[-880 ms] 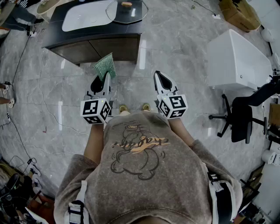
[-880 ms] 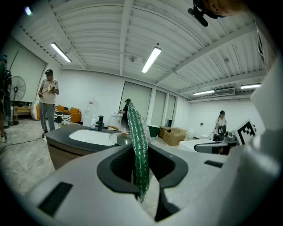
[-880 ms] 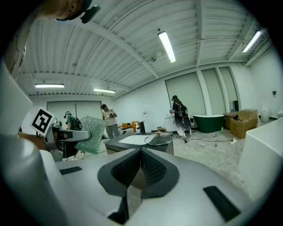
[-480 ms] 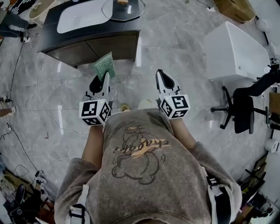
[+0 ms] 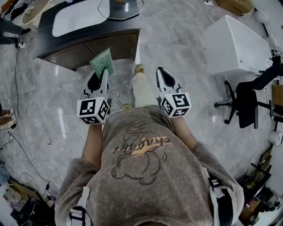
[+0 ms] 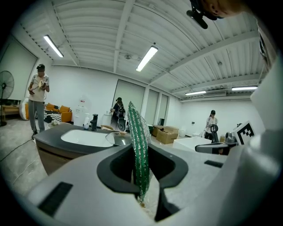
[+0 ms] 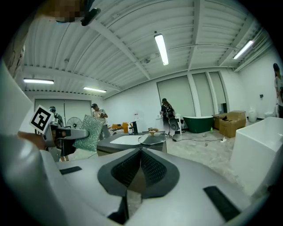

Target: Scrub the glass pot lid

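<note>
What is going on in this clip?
A person with a gripper in each hand faces a dark counter, one foot forward. The left gripper is shut on a green scrub pad; the right gripper is shut and empty. The glass pot lid lies on the counter by a white basin, so scrubbing has not begun.

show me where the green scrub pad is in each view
Head view: green scrub pad left of centre, sticking out of the left hand-held gripper, just below the dark counter in the picture.
Left gripper view: pad at centre, edge-on between the jaws.
Right gripper view: pad far left, seen flat-on.
Shared landmark: the glass pot lid on the dark counter.
</note>
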{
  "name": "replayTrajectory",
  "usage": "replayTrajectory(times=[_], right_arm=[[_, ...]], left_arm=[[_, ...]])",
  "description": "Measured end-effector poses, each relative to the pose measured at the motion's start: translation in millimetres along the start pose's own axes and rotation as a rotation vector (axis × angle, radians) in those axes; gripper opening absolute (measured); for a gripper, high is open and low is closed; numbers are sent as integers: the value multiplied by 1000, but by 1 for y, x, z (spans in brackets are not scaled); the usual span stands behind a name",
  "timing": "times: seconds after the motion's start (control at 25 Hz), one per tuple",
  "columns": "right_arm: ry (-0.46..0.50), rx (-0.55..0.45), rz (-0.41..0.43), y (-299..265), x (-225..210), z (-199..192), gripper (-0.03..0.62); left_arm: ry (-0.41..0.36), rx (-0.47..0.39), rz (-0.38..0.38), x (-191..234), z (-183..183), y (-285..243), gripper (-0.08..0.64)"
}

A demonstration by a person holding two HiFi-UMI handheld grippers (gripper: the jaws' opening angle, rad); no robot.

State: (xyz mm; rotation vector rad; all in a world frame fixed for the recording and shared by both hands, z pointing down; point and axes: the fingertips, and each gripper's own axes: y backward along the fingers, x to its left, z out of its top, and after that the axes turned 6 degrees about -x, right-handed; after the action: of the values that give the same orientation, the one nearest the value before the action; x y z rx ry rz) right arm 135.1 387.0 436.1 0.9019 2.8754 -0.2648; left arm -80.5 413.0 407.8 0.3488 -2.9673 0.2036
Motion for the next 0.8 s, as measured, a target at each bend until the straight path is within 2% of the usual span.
replayTrajectory(times=[0.28, 0.56, 0.8], right_arm=[[-9, -13, 3, -57, -19, 9, 28], [-13, -5, 18, -133, -65, 25, 28], [-2, 39, 89, -210, -99, 48, 28]], left_arm=[[6, 10, 2, 28, 5, -48, 83], [14, 8, 15, 55, 19, -134, 83], [39, 7, 49, 81, 41, -209, 83]])
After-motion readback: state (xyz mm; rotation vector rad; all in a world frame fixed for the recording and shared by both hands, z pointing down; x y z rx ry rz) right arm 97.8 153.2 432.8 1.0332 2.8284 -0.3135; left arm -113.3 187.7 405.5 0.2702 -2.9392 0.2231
